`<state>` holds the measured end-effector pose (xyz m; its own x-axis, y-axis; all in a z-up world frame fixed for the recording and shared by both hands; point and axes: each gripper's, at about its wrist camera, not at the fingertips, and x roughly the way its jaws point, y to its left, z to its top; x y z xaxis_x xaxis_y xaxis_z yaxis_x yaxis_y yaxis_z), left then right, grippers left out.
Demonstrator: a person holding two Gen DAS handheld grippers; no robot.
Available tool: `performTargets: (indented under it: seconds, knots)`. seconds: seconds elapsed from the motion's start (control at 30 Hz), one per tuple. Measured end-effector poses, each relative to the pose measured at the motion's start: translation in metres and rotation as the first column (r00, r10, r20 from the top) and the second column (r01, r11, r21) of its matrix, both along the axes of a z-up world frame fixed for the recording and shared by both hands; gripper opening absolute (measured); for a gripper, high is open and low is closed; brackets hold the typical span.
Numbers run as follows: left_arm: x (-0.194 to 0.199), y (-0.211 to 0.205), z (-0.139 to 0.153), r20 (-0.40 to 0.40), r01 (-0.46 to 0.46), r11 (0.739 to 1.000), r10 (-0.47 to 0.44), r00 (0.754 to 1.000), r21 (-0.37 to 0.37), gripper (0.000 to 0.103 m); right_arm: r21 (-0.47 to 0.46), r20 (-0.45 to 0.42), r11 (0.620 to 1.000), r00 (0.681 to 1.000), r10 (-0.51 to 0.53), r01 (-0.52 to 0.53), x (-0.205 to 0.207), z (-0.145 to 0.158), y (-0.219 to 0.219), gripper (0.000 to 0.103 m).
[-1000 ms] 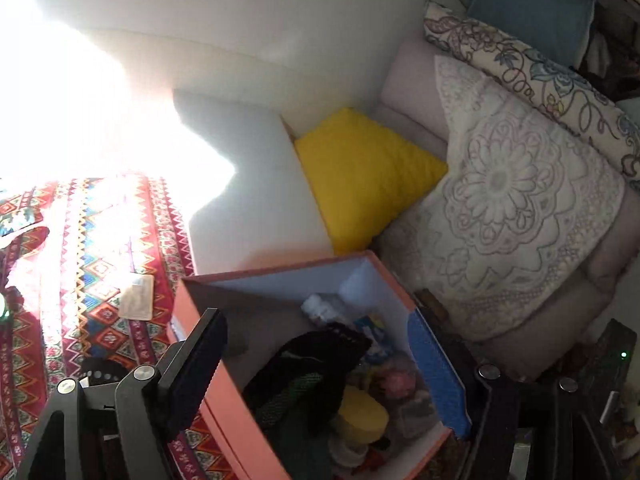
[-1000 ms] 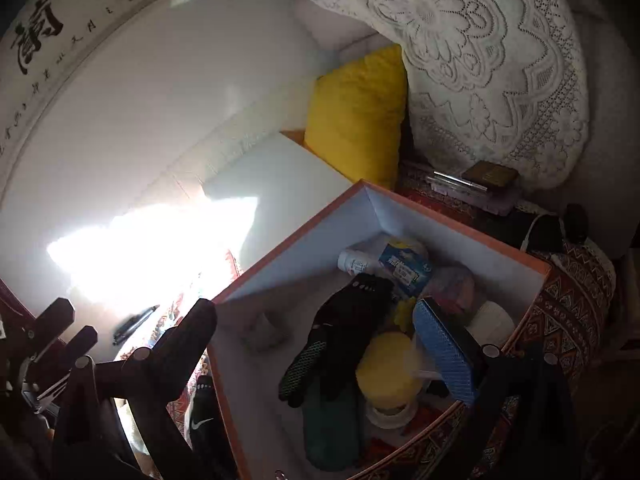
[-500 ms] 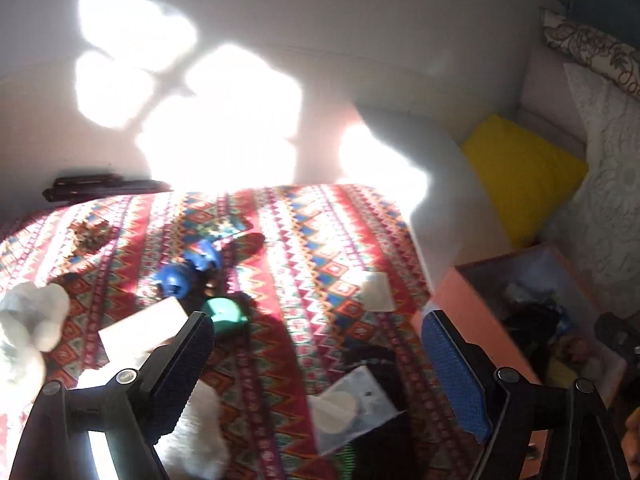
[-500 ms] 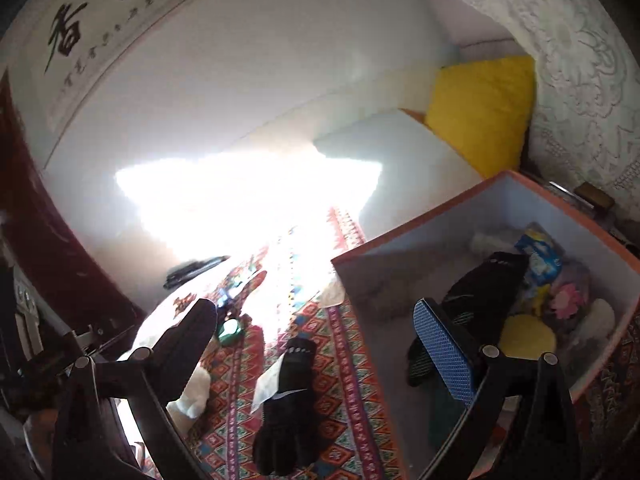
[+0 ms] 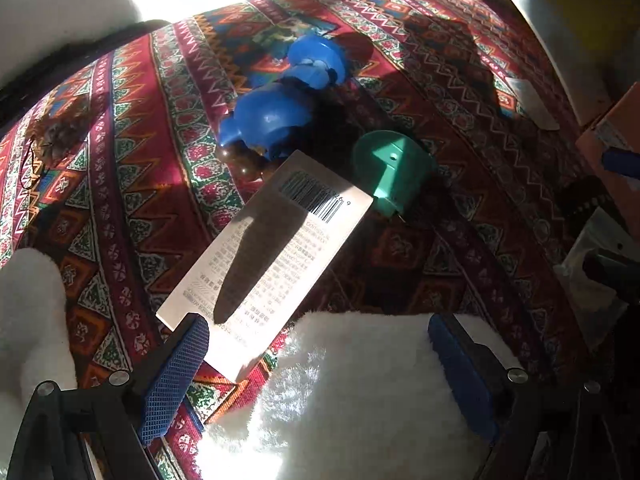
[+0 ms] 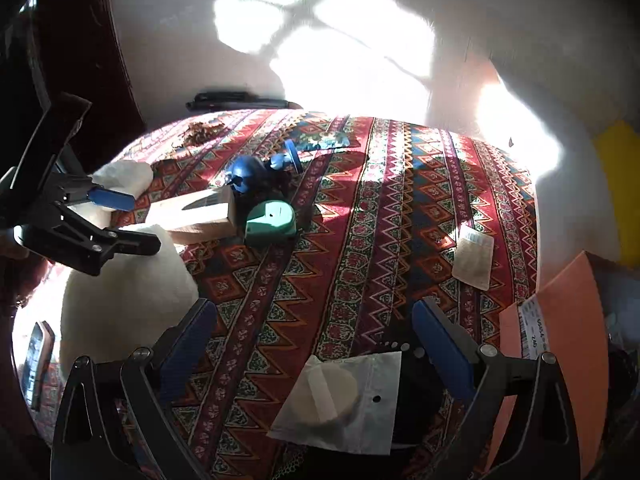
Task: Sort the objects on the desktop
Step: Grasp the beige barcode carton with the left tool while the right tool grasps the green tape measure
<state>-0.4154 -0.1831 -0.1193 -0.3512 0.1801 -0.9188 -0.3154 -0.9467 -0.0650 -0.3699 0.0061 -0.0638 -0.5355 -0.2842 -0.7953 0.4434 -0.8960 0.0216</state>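
My left gripper is open, its jaws on either side of a white fluffy item on the patterned cloth. Past it lie a white barcoded box, a green round object and a blue toy. My right gripper is open above a clear bag with a round pad lying on a black glove. The right wrist view shows the left gripper at the fluffy item. The orange box stands at the right.
A small flat packet lies near the orange box. A dark pen-like object lies by the wall at the table's far edge. A brown dried clump sits at the far left. A yellow cushion is beyond the table.
Both grippers swung left from the orange box to the table. The left gripper came down close over the white fluffy item; the right now hovers over the bagged pad and glove.
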Motion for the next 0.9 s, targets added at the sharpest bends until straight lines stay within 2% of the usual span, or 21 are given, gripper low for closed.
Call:
performTargets:
  seconds: [0.1, 0.17, 0.27, 0.37, 0.4, 0.43, 0.47, 0.57, 0.7, 0.8, 0.9]
  knots:
    - [-0.015, 0.006, -0.004, -0.036, 0.025, 0.996, -0.028, 0.999, -0.091, 0.095, 0.048, 0.066, 0.997, 0.997, 0.050, -0.054, -0.034, -0.032, -0.035, 0.100]
    - [-0.026, 0.007, -0.011, -0.024, 0.054, 0.989, -0.058, 0.998, -0.140, 0.095, 0.063, 0.082, 0.995, 0.994, 0.077, -0.082, -0.052, -0.049, -0.054, 0.100]
    - [-0.042, -0.004, -0.026, 0.035, 0.051, 0.989, -0.046, 0.998, -0.137, 0.090, 0.061, 0.102, 0.992, 0.990, 0.103, -0.109, -0.076, -0.067, -0.084, 0.100]
    - [-0.050, -0.016, -0.036, 0.063, 0.014, 0.997, -0.009, 0.998, -0.082, 0.086, 0.057, 0.108, 0.990, 0.986, 0.123, -0.130, -0.094, -0.082, -0.105, 0.099]
    - [-0.045, -0.014, -0.035, 0.049, 0.029, 0.998, -0.026, 0.998, -0.062, 0.077, 0.057, 0.111, 0.991, 0.987, 0.117, -0.124, -0.099, -0.087, -0.107, 0.090]
    - [-0.040, -0.012, -0.032, 0.037, 0.044, 0.998, -0.043, 0.998, -0.040, 0.069, 0.048, 0.130, 0.993, 0.986, 0.105, -0.112, -0.102, -0.091, -0.105, 0.074]
    - [-0.034, -0.009, -0.028, 0.024, 0.049, 0.998, -0.049, 0.999, -0.024, 0.058, 0.039, 0.151, 0.994, 0.984, 0.093, -0.100, -0.105, -0.095, -0.102, 0.062]
    - [-0.014, -0.005, -0.011, -0.032, 0.009, 1.000, -0.009, 0.999, -0.011, 0.057, 0.026, 0.162, 0.995, 0.982, 0.093, -0.098, -0.094, -0.089, -0.089, 0.061]
    - [0.017, -0.009, 0.022, -0.084, -0.067, 0.996, 0.072, 0.994, 0.060, 0.055, -0.021, 0.196, 0.997, 0.977, 0.082, -0.080, -0.062, -0.070, -0.058, 0.061]
    - [0.044, -0.007, 0.052, -0.117, -0.099, 0.990, 0.111, 0.987, 0.103, 0.055, -0.068, 0.184, 0.996, 0.980, 0.076, -0.064, -0.027, -0.046, -0.030, 0.061]
    - [0.076, 0.003, 0.086, -0.172, -0.102, 0.986, 0.124, 0.977, 0.131, 0.055, -0.124, 0.134, 0.992, 0.989, 0.055, -0.038, 0.005, -0.015, -0.004, 0.061]
